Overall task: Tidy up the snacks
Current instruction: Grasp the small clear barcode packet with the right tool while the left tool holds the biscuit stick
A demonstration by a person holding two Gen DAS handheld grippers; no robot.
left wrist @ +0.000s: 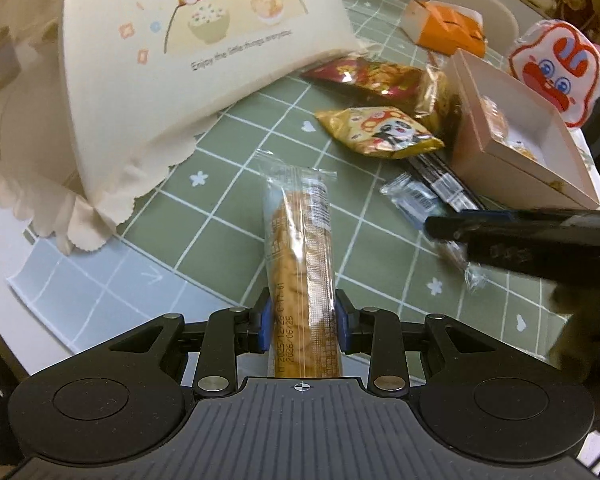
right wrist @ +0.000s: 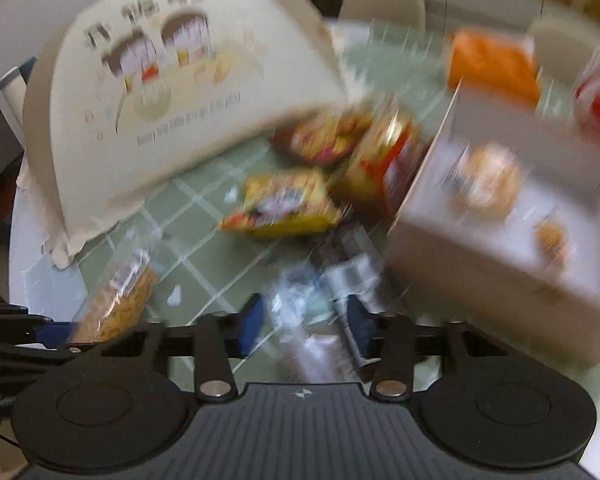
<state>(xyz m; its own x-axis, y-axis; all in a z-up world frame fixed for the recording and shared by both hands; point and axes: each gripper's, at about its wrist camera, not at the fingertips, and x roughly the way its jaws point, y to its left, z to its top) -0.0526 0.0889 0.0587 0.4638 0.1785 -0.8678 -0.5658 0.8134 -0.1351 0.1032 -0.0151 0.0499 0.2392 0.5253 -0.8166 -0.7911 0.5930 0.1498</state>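
Two grippers are at work over a green checked tablecloth (left wrist: 228, 216). Left gripper (left wrist: 302, 320) has its blue pads pressed on both sides of one long clear-wrapped biscuit bar (left wrist: 300, 240), narrow gap, firm hold; the bar runs from the jaws toward 12 o'clock, golden-brown inside a see-through wrapper with printed text and a date stamp down its length. Right gripper (right wrist: 304, 324) shows in its own view as heavily blurred; its blue pads stand a little apart on either side of a crinkled clear wrapper (right wrist: 296, 308), and whether they actually press on it I cannot tell. In the left view that same gripper comes in as a dark arm at 3 o'clock.

Counted on the cloth: one big cream paper bag (left wrist: 204, 48) with a cartoon print at 11 o'clock, lying open-mouthed; two foil snack packs, a red-gold pack (left wrist: 372, 78) at 1 o'clock and a yellow pack (left wrist: 380, 132) just below it; one small silver-blue sachet (left wrist: 414, 198) at 2 o'clock beside a dark striped stick pack (left wrist: 444, 180); one open pink-white box (left wrist: 528, 148) at 2 o'clock with a few round wrapped cakes inside; one orange box (left wrist: 444, 26) and one red-and-white cartoon-faced pouch (left wrist: 556, 72) farther off toward 1 and 2 o'clock
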